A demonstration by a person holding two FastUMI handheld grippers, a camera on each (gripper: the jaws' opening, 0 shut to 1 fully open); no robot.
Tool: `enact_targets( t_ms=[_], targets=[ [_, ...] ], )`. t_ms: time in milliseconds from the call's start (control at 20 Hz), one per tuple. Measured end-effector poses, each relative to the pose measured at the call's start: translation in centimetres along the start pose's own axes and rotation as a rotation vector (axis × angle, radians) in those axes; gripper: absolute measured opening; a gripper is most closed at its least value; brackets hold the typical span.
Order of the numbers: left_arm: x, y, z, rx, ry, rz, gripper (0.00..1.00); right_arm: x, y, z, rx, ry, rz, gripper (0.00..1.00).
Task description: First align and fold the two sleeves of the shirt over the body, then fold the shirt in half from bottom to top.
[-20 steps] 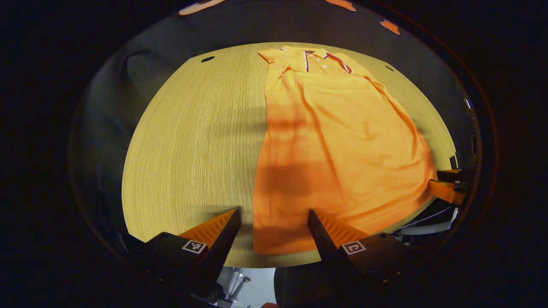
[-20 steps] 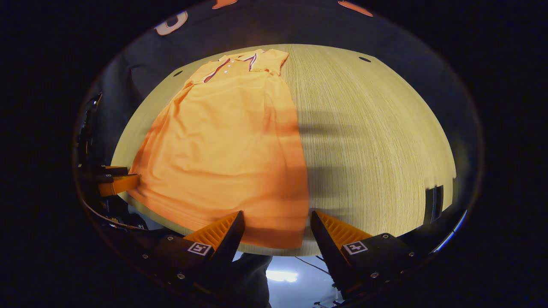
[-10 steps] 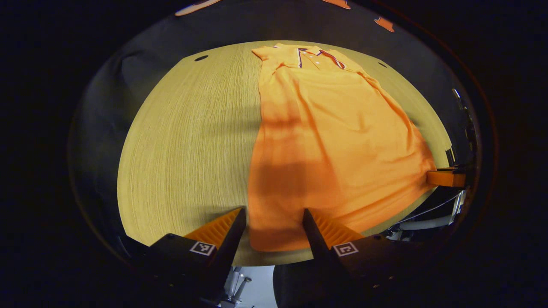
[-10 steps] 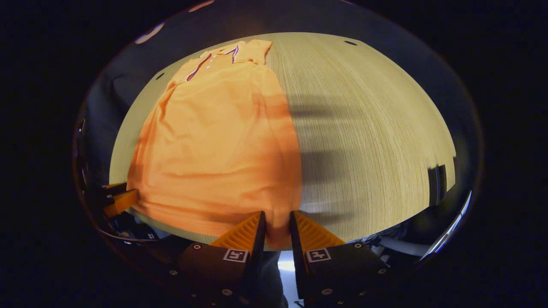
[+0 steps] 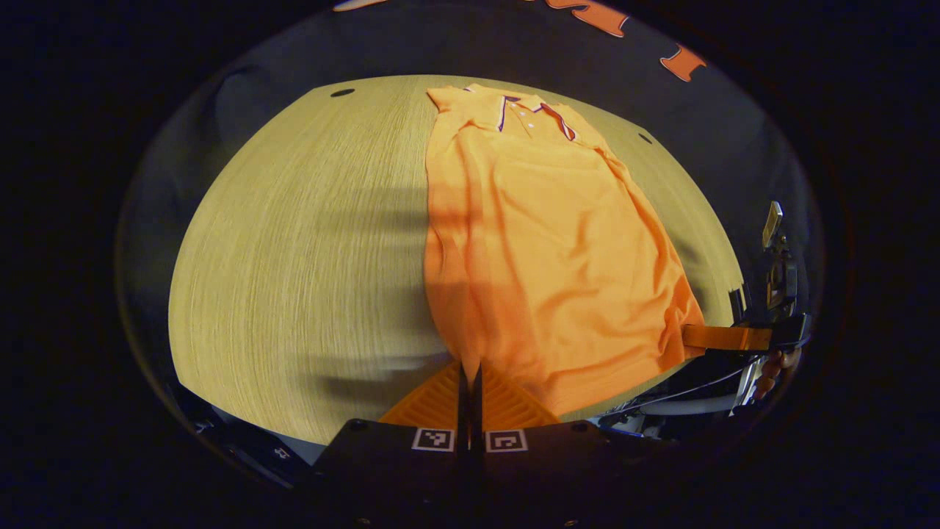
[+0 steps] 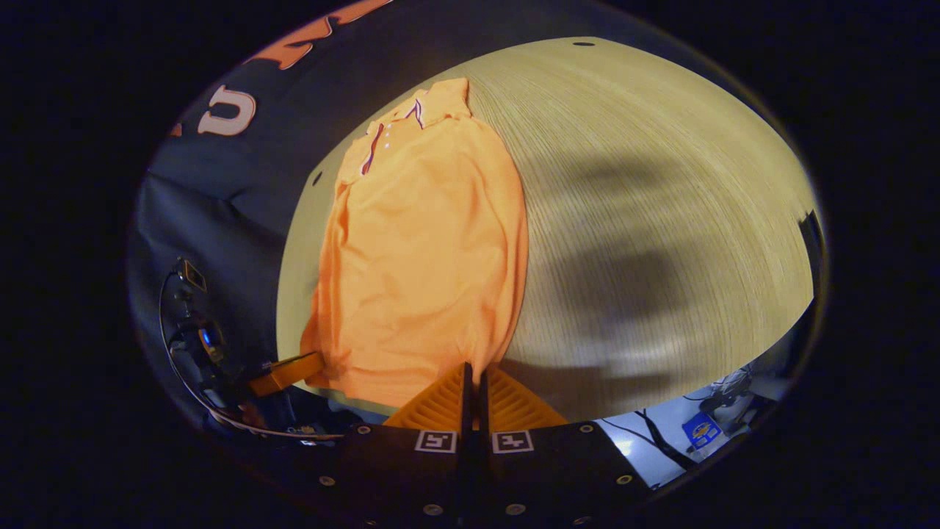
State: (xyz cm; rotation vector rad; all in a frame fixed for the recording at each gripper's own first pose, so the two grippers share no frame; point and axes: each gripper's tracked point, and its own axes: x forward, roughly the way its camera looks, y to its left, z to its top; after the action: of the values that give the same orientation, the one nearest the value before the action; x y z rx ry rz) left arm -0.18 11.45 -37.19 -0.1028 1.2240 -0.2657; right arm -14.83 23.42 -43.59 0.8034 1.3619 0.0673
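Closing both tools since a moment ago, you now pinch the orange shirt's bottom hem: left tool on one corner, right tool on the other. The shirt lies flat on the worktop with sleeves folded in, so you look ready to lift the hem toward the collar.

Both views are dim at the margins and warmly lit in the middle, the light falling from above onto the tabletop. Strong fisheye bending curves the tabletop's edges into a dome, most of all near the rim. Soft, broad shadows lie across the wood grain: bands in the left gripper view, a large blurred patch in the right gripper view. The shirt carries a darker shaded strip along its edge near the left tool. The wood in the right gripper view looks slightly smeared toward the right side. A bright patch of floor shows below the tabletop
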Motion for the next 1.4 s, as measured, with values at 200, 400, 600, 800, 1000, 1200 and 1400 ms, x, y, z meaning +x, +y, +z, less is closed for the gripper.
enact_targets(
  t_ms=[200, 400, 600, 800, 1000, 1200, 1400],
  targets=[
    [-1.6, -0.7, 3.9, -0.005, -0.094, -0.036, 0.01, -0.9, 1.9, 2.8, 0.009, -0.054, 0.064, 0.04],
    [-2.9, -1.4, 7.7, -0.01, -0.167, -0.078, 0.01, -2.0, 4.5, 6.3, 0.022, -0.127, 0.146, 0.03],
    [-4.1, -1.9, 12.8, 0.016, -0.244, -0.105, 0.01, -3.2, 6.2, 10.3, -0.005, -0.193, 0.174, 0.03],
    [-4.8, -2.5, 17.3, 0.062, -0.307, -0.116, 0.01, -4.2, 7.4, 14.8, 0.01, -0.276, 0.177, 0.04],
    [-5.6, -3.1, 21.1, 0.097, -0.361, -0.131, 0.01, -4.8, 9.2, 18.3, -0.01, -0.343, 0.188, 0.03],
    [-6.3, -3.4, 24.7, 0.12, -0.407, -0.144, 0.01, -5.9, 10.0, 20.8, -0.044, -0.417, 0.179, 0.04],
    [-7.0, -2.8, 27.6, 0.151, -0.439, -0.146, 0.01, -5.3, 12.2, 24.4, -0.081, -0.452, 0.155, 0.03]
  ],
)
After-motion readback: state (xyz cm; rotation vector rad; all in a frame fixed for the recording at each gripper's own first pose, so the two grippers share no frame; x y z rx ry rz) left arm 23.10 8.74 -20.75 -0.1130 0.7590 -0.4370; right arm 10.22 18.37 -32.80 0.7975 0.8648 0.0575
